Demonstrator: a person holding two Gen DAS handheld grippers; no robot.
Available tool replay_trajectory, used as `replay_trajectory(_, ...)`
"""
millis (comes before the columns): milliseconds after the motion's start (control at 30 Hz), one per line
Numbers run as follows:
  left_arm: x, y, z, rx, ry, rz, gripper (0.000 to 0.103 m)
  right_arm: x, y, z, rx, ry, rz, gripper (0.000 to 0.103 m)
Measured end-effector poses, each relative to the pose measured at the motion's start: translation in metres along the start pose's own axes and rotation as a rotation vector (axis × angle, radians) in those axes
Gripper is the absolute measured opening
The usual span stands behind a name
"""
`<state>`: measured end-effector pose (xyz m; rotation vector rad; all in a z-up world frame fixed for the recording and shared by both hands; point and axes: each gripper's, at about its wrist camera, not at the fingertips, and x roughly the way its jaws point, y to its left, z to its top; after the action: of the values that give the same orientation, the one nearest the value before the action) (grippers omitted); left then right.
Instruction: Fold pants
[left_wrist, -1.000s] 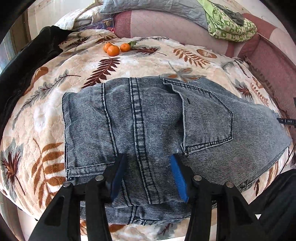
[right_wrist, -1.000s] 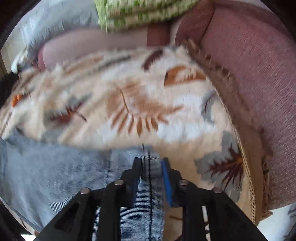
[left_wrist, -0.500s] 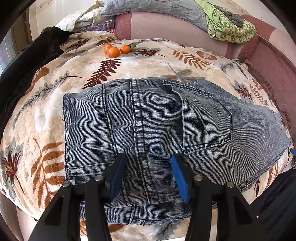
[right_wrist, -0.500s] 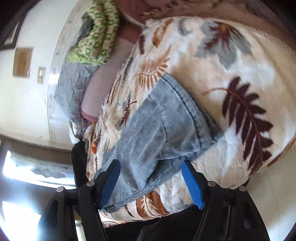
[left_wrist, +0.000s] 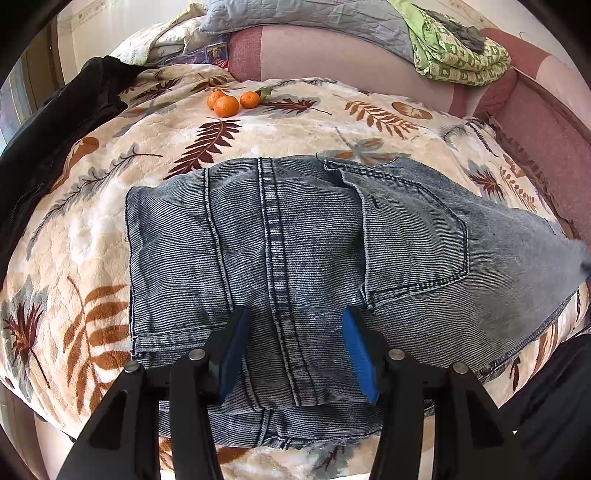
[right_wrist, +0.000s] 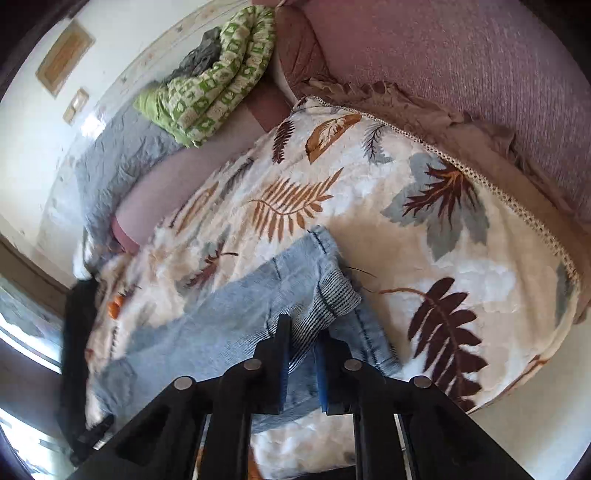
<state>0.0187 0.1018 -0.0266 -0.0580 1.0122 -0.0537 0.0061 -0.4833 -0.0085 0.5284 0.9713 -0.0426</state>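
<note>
Left gripper (left_wrist: 293, 343): hovering wide apart over the folded jeans (left_wrist: 295, 258), its fingers straddling the center seam. Right gripper (right_wrist: 301, 354): pinching narrowly a jeans (right_wrist: 229, 325) edge. Jeans are lying on leaf-print blanket (left_wrist: 295, 122); tangerines (left_wrist: 231, 102) sitting far ahead.

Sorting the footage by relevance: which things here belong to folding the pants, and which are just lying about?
Part of the job: jeans; left gripper, open over them; right gripper, shut on a jeans edge.

Lying about: tangerines; green quilt; black jacket; grey pillow; leaf-print blanket.
</note>
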Motion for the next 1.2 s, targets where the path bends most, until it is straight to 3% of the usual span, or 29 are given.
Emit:
replay_trajectory(33,0.000,0.000,0.000,-0.001,0.000,0.000,0.053,0.025,-0.012,-0.007,-0.001,0.114,-0.034,0.014)
replay_trajectory(67,-0.001,0.000,0.000,-0.001,-0.001,-0.001,0.053,0.032,-0.026,-0.013,0.045,0.128,0.013,0.015)
replay_trajectory(100,-0.001,0.000,0.000,-0.001,-0.001,-0.002,0.053,0.024,-0.035,-0.014,0.095,0.081,0.056,0.015)
replay_trajectory(167,-0.001,0.000,-0.001,0.004,-0.002,-0.003,0.054,0.010,-0.036,-0.012,0.121,0.082,0.072,0.023)
replay_trajectory(233,-0.001,0.000,-0.001,0.001,-0.002,-0.004,0.054,-0.012,-0.034,-0.007,0.116,0.026,0.038,0.055)
replay_trajectory(333,-0.001,-0.002,0.000,0.003,-0.001,0.007,0.054,-0.045,-0.024,0.007,0.100,-0.091,0.027,0.057)
replay_trajectory(400,0.000,-0.003,0.000,0.005,-0.002,0.013,0.055,-0.048,-0.008,0.022,0.084,-0.108,0.157,0.059)
replay_trajectory(500,0.000,-0.003,0.000,0.004,-0.002,0.013,0.055,-0.014,0.015,0.039,0.038,-0.008,0.305,0.064)
replay_trajectory(533,-0.001,-0.002,0.000,0.004,-0.002,0.011,0.055,0.007,0.015,0.041,0.028,0.039,0.284,0.064)
replay_trajectory(600,-0.002,-0.001,0.000,-0.001,-0.005,0.004,0.055,0.056,-0.005,0.034,0.060,0.168,0.134,0.063)
replay_trajectory(633,-0.005,-0.001,0.000,-0.001,-0.006,0.002,0.055,0.060,-0.015,0.031,0.093,0.145,0.153,0.054)
replay_trajectory(767,-0.029,-0.014,0.007,0.013,-0.055,0.018,0.056,0.031,0.019,0.039,0.001,0.110,0.115,0.055)
replay_trajectory(867,-0.041,-0.031,0.020,0.033,-0.110,-0.015,0.071,0.022,0.064,0.051,-0.100,0.085,0.168,0.058)
replay_trajectory(900,-0.038,-0.034,0.023,0.038,-0.107,0.000,0.077,0.027,0.076,0.054,-0.115,0.078,0.184,0.067)
replay_trajectory(933,-0.029,-0.035,0.025,0.034,-0.072,0.039,0.079,0.035,0.084,0.056,-0.129,0.082,0.159,0.077)
replay_trajectory(967,-0.010,-0.031,0.023,0.008,0.017,0.095,0.079,0.049,0.091,0.057,-0.151,0.117,0.088,0.081)
replay_trajectory(1000,0.015,-0.023,0.016,-0.032,0.150,0.104,0.081,0.076,0.094,0.055,-0.170,0.202,-0.006,0.081)
replay_trajectory(1033,0.016,-0.017,0.010,-0.051,0.122,0.068,0.083,0.095,0.088,0.054,-0.162,0.293,-0.067,0.080)
replay_trajectory(1100,0.003,-0.017,0.011,-0.020,0.110,0.064,0.082,0.096,0.106,0.055,-0.247,0.276,-0.134,0.076)
replay_trajectory(1133,-0.008,-0.017,0.013,-0.029,0.080,0.058,0.082,0.087,0.124,0.057,-0.290,0.245,-0.113,0.064)
replay_trajectory(1200,-0.029,-0.018,0.021,-0.057,-0.019,0.045,0.082,0.071,0.169,0.061,-0.353,0.185,-0.028,0.062)
